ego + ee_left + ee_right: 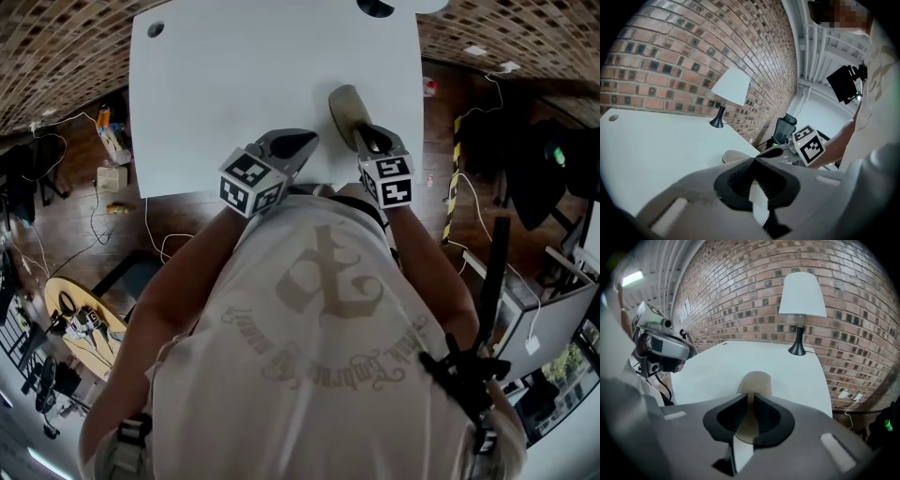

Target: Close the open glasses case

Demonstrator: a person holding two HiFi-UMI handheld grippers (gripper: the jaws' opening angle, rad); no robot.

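The glasses case (pixel 345 105), tan and plain, lies on the white surface (pixel 234 84) near its right edge. Its long axis runs away from the person and leans slightly left. The right gripper (pixel 367 141) has its jaws drawn narrow, pinching the case's near end. The left gripper (pixel 305 141) hovers just beside it, its jaws pressed together on nothing. The shirt (pixel 319 309) bears ornate lettering (too warped to read).

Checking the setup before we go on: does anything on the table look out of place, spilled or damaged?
Nothing stands out. The glasses case sits on the white table, with the right claw closed on its near end. The lamp stands upright at the table's far edge. No spill or damage shows.
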